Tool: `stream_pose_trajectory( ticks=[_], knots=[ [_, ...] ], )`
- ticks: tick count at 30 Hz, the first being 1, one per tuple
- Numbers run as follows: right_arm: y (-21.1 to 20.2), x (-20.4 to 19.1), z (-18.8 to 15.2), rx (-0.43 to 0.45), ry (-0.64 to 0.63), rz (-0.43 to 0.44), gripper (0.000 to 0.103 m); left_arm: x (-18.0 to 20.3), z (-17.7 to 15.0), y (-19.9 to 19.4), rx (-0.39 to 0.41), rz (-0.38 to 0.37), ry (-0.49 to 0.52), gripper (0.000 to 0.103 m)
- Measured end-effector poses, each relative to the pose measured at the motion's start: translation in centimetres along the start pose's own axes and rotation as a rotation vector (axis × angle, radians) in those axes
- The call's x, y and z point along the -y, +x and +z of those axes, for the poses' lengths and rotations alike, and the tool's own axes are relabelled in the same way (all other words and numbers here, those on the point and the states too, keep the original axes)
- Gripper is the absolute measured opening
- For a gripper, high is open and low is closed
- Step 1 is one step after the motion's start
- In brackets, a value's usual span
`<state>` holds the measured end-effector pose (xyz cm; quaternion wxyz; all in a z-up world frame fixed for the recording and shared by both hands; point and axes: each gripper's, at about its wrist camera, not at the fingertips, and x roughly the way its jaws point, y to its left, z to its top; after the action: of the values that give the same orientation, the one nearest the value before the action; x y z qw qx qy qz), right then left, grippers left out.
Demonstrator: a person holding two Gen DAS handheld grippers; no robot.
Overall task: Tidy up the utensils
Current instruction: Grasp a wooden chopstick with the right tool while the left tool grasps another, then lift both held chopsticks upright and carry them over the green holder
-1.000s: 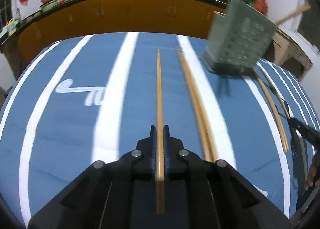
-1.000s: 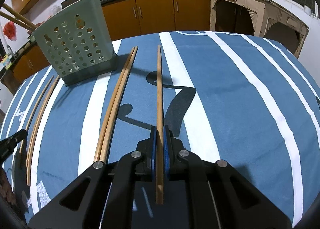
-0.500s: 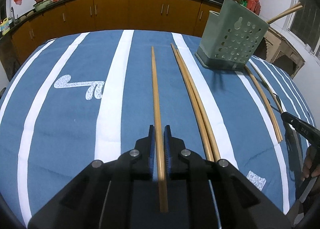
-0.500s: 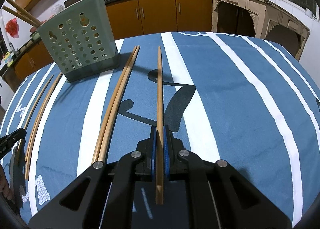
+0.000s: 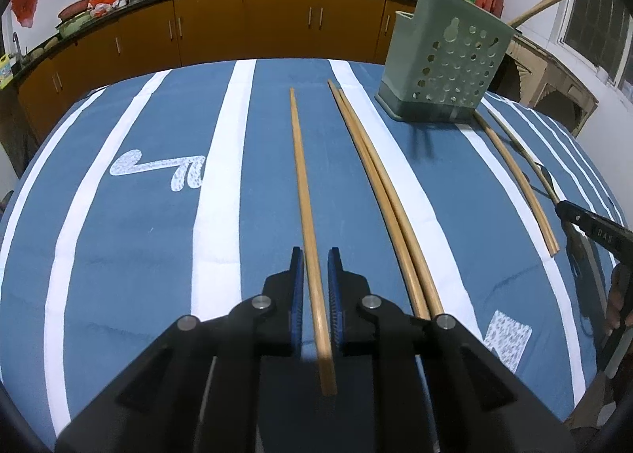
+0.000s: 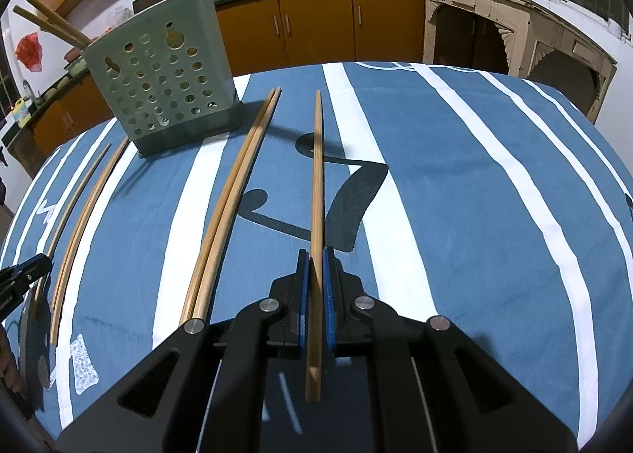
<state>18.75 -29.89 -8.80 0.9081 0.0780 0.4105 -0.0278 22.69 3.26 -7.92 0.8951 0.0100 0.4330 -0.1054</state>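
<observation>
Since half a second ago my left jaws have parted: the left gripper (image 5: 315, 267) now stands with a clear gap on either side of the chopstick (image 5: 304, 192), which lies loose between the blue pads (image 5: 297, 294) on the blue-and-white striped cloth of the worktop (image 5: 118, 215). I read that chopstick as released, resting flat, its near end under the gripper body and its far tip pointing toward the kitchen cabinets (image 5: 205, 25).

On my right side the right gripper (image 6: 313, 255) is closed tight on its own chopstick (image 6: 316, 176); the pads press both sides of the stick, which runs forward over the cloth, and its butt end sticks out behind the jaws.

From the left wrist view a pair of chopsticks (image 5: 379, 192) lies side by side, touching, just right of the released one. Further right, another pair (image 5: 514, 176) lies near the cloth's edge, close beside the tip of the other gripper. The green perforated utensil holder (image 5: 443, 61) stands upright at the far end of the worktop, between the two pairs, with chopsticks (image 5: 546, 4) already leaning out of its top.

From the right wrist view the same holder (image 6: 162, 73) sits to the left of the touching pair (image 6: 233, 199), well apart from my held stick
</observation>
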Motion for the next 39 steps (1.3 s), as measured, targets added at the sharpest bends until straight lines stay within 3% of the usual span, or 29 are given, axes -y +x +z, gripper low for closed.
stream_pose_trajectory(
  ticks=[12,32,39],
  knots=[
    [-0.8,0.6,0.2,0.017,0.032,0.035,0.008,-0.1,0.2,-0.1,-0.012,0.026,-0.039,0.008],
    [-6.7,1.6,3.2,0.221,0.051,0.06,0.008,-0.5,3.6,-7.9,0.247,-0.03,-0.076,0.008],
    [-7.3,1.6,3.7,0.245,0.05,0.063,0.008,0.0,4.0,-7.7,0.225,-0.02,-0.047,0.008]
  ],
)
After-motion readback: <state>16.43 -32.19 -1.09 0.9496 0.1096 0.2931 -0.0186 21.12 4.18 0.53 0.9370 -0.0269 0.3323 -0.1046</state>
